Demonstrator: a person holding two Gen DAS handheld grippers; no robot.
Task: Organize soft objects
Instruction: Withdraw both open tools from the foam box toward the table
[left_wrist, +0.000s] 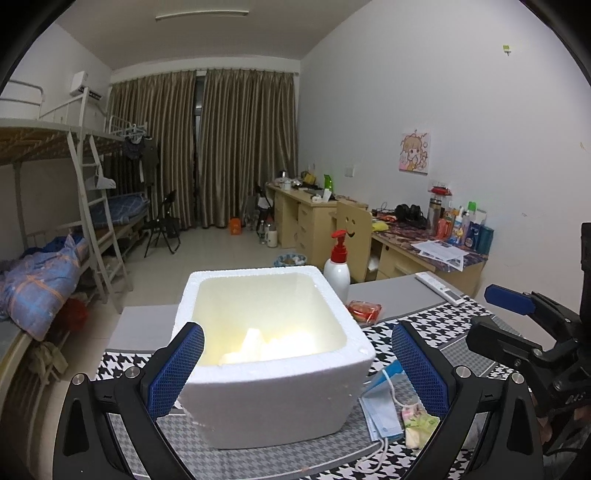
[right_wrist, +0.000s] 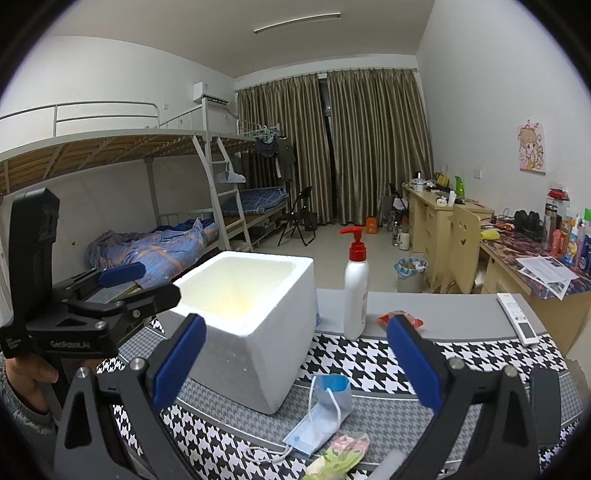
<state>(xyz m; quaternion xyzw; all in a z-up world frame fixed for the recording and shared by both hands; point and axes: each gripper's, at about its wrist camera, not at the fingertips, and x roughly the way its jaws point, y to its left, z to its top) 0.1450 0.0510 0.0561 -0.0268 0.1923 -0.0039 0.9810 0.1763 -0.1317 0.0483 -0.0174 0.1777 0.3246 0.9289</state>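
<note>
Soft pale pieces (left_wrist: 273, 345) lie inside the white foam box (left_wrist: 273, 398) on the counter (right_wrist: 373, 363); a face mask (right_wrist: 321, 417) lies beside it. Both tongs (left_wrist: 297, 369) (right_wrist: 295, 363) gape wide, empty.

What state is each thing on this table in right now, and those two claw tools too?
Foam box: upright, lid off, pale pieces inside.
Face mask: crumpled on the mat beside the box.
Floral cloth: lying by the mask.
Pump bottle: upright.
Red packet: lying flat.
Remote: lying flat.
Left gripper: open, empty.
Right gripper: open, empty.
</note>
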